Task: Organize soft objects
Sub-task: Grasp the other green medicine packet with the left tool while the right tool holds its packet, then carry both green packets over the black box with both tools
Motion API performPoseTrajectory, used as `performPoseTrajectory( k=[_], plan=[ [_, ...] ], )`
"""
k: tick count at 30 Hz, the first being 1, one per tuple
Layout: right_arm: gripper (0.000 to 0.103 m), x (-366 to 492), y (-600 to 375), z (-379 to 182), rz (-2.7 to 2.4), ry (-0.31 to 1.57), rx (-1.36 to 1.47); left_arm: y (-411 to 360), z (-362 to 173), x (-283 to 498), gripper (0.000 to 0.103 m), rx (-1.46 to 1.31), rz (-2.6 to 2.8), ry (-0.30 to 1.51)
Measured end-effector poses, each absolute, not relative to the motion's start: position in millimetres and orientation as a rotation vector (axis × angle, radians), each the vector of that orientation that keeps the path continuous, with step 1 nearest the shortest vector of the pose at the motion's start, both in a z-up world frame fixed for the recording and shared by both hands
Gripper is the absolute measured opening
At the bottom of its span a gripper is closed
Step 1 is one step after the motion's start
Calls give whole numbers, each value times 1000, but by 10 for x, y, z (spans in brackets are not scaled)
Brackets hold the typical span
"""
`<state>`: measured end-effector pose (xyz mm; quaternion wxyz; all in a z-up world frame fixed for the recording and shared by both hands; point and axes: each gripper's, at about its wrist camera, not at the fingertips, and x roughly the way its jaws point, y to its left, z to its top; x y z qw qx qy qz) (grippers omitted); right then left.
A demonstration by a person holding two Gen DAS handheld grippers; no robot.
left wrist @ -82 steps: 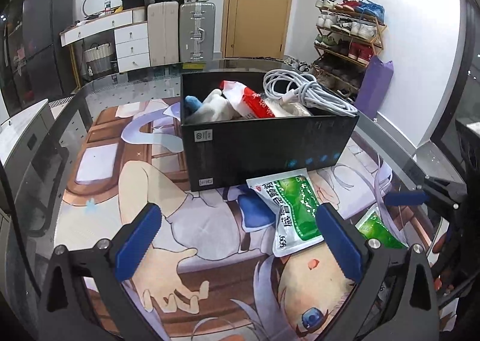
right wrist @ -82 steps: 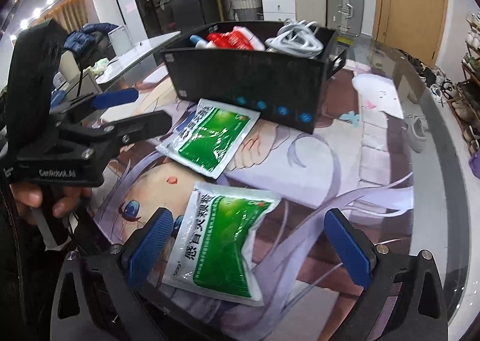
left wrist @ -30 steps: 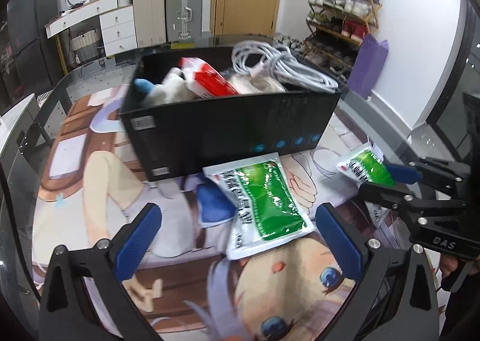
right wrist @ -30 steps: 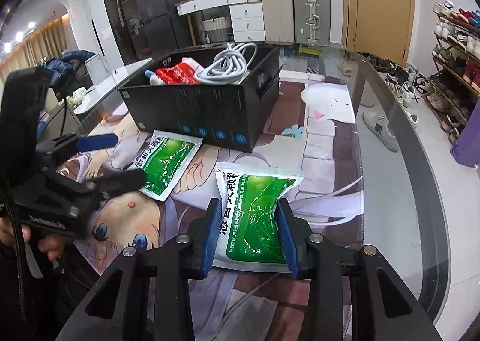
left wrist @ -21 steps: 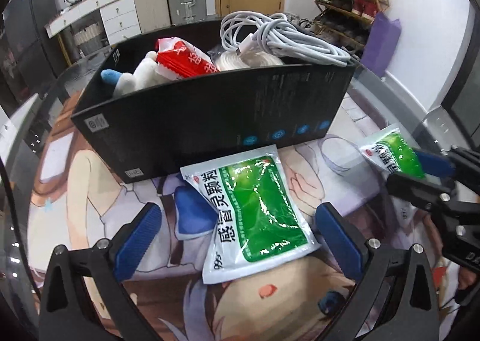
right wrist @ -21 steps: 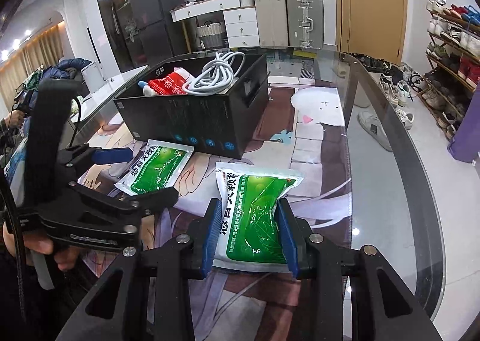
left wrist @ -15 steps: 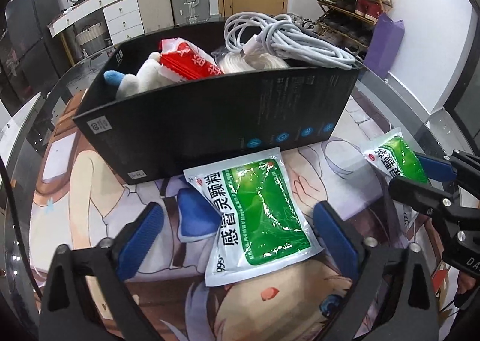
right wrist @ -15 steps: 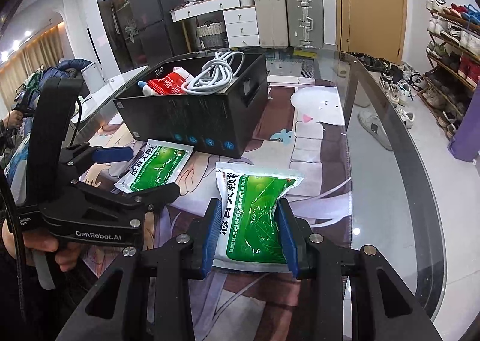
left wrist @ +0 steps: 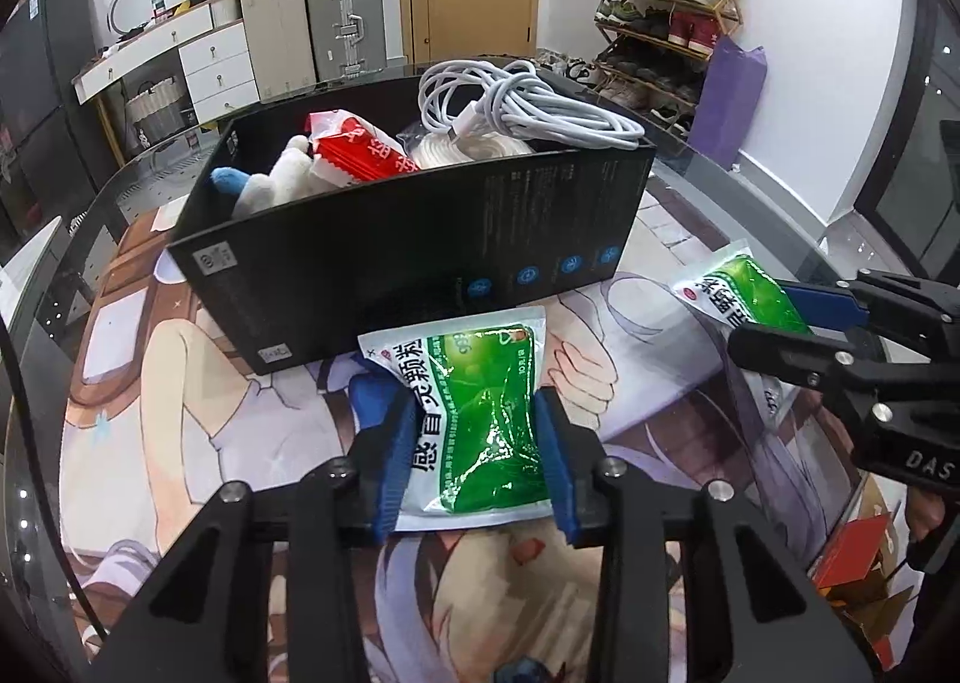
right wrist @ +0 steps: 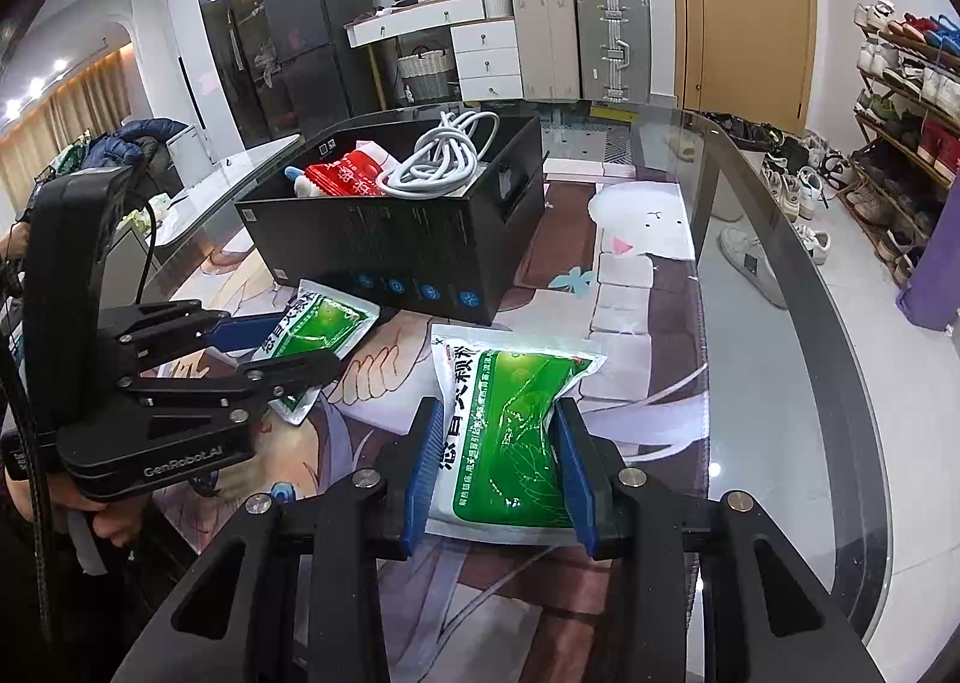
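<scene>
A glass table (right wrist: 774, 383) carries a printed cartoon mat (right wrist: 624, 269). Behind it, two upright suitcases (right wrist: 582, 44) stand side by side next to a white drawer unit (right wrist: 486, 62) and a wooden door (right wrist: 744, 5). A shoe rack (left wrist: 660, 17) lines the white wall, a purple bag (left wrist: 729, 101) beside it.

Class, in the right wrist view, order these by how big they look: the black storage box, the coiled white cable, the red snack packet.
1. Black storage box, clearly largest.
2. Coiled white cable.
3. Red snack packet, partly hidden, so its place below the cable is unsure.
</scene>
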<state>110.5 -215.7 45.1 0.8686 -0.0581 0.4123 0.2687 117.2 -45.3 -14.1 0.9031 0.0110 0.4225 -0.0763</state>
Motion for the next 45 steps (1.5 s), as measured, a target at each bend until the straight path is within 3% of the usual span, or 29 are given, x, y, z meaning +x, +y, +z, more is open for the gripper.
performPoseTrajectory(
  k=[16,26,45],
  plan=[
    [38,993,-2067,651,595,775,-102,-82,350,897,36,-69,-174,729],
    [38,1021,-1916,995,609,700,-87,160,648,1123,37,-107,-149,664],
    [38,1640,-1237,1271,567,656,-191,323,538,1662,37,-127,-104,685]
  ],
)
